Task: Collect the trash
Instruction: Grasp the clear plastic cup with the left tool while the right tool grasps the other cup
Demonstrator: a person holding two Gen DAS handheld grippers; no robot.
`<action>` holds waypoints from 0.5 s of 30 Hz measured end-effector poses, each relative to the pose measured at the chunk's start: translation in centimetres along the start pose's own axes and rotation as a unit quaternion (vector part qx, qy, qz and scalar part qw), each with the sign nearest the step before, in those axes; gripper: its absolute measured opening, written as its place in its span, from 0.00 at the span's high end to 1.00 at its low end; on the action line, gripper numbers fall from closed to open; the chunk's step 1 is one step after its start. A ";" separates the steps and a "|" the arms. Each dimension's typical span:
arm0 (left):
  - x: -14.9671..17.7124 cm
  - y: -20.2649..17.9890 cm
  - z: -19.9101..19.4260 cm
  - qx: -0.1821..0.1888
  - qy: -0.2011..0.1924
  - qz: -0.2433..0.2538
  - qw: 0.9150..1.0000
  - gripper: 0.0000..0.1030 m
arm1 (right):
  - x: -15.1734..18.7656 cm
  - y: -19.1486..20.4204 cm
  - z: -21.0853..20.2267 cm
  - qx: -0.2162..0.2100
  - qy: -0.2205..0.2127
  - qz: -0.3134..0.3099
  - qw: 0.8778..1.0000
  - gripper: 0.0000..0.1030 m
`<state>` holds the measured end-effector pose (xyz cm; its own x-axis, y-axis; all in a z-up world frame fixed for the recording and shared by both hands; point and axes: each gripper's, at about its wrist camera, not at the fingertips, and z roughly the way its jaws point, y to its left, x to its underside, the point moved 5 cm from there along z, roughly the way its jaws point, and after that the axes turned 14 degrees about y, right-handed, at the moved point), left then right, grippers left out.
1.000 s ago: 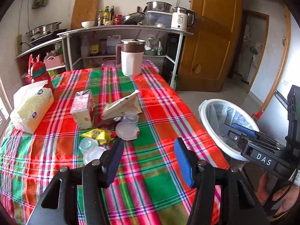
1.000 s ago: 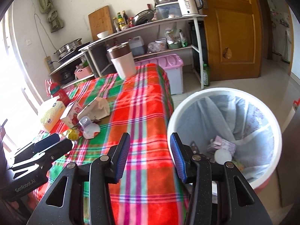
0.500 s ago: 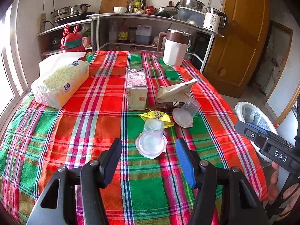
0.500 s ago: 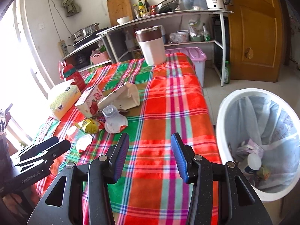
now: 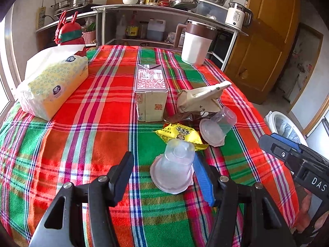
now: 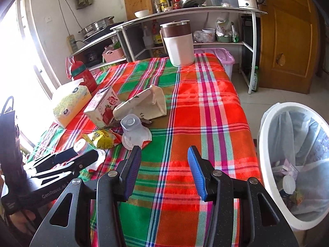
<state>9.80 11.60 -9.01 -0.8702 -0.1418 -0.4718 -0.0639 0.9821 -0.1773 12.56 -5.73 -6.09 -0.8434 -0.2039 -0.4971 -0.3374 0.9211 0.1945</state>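
Swung away from the bin (image 6: 267, 121) within the last second and closed in on the litter: left tool (image 5: 162, 170) now spread wide around the near upturned plastic cup (image 5: 173, 169), blue pad just beside its right flank, black pad well clear on the left. Not yet clenched, grasping nothing. Right tool (image 6: 164, 168) likewise released, drawn back over the near edge of the surface (image 6: 205, 111), bin to its right on the floor.

Likely meaning: cup chosen as next pick, squeeze still to come. Thin and light, so liable to skid or crush.

Remaining trash clustered mid-surface: yellow wrapper (image 5: 178, 134) touching the cup's far side, second clear cup (image 5: 220, 126) tipped beside it, milk carton (image 5: 151, 94), crumpled paper bag (image 5: 201, 98). Bin already partly filled.

Plaid cloth over the surface; tissue pack (image 5: 53, 84) left, jug (image 5: 197, 43) far. Kitchen shelving behind, wooden door (image 6: 287, 37) right.
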 end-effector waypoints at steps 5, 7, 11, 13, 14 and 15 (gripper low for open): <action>-0.1 0.6 0.0 0.017 0.004 -0.005 1.000 0.63 | -0.5 0.7 0.6 -0.007 0.004 -0.004 1.000 0.53; -0.1 1.1 -0.3 0.015 0.000 -0.007 1.000 0.69 | -0.8 1.2 1.0 -0.007 0.008 -0.009 1.000 0.53; -0.1 2.7 -0.7 0.008 -0.005 -0.021 1.000 0.70 | -1.3 2.4 1.6 -0.013 0.010 -0.019 1.000 0.53; 0.1 3.4 -0.9 0.006 -0.006 -0.027 1.000 0.70 | -1.6 2.9 2.1 -0.014 0.012 -0.025 1.000 0.53; 0.2 3.7 -0.9 0.006 -0.006 -0.029 1.000 0.70 | -1.7 3.2 2.4 -0.013 0.015 -0.028 0.999 0.53; 0.3 4.0 -1.0 0.005 -0.007 -0.033 0.999 0.70 | -1.9 3.4 2.7 -0.010 0.018 -0.030 0.999 0.53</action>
<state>8.78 15.65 -8.99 -0.8568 -0.2091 -0.4714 -0.1169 0.9691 -0.2173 14.13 -1.35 -6.76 -0.8352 -0.2710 -0.4785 -0.3964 0.8998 0.1823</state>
